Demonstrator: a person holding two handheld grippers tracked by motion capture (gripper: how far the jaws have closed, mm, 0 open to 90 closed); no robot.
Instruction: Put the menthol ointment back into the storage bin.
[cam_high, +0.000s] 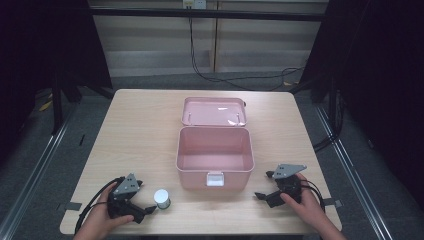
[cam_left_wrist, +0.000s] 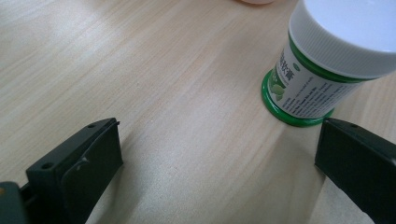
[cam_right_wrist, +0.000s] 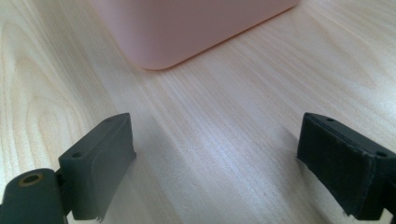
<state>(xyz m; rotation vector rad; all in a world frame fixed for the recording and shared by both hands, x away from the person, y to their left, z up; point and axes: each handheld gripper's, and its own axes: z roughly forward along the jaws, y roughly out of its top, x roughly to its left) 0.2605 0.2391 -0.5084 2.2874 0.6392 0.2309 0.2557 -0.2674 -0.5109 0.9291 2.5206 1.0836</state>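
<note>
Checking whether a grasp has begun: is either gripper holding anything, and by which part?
Nothing is held. The left gripper stands open just short of the white-capped bottle; the right gripper stands open over bare table.

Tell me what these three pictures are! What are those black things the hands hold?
A person sits at a light wooden table and holds a black grabbing tool in each hand: the left gripper and the right gripper. Each has two fingers that can pinch. One picture comes from a camera high above the table. The other two come from small cameras riding on the tools, so you look along their fingers. On the table stands an open pink plastic box with its lid folded back, and a small white-capped jar with a green label just ahead of the left gripper. Both tools are open and hold nothing.
</note>
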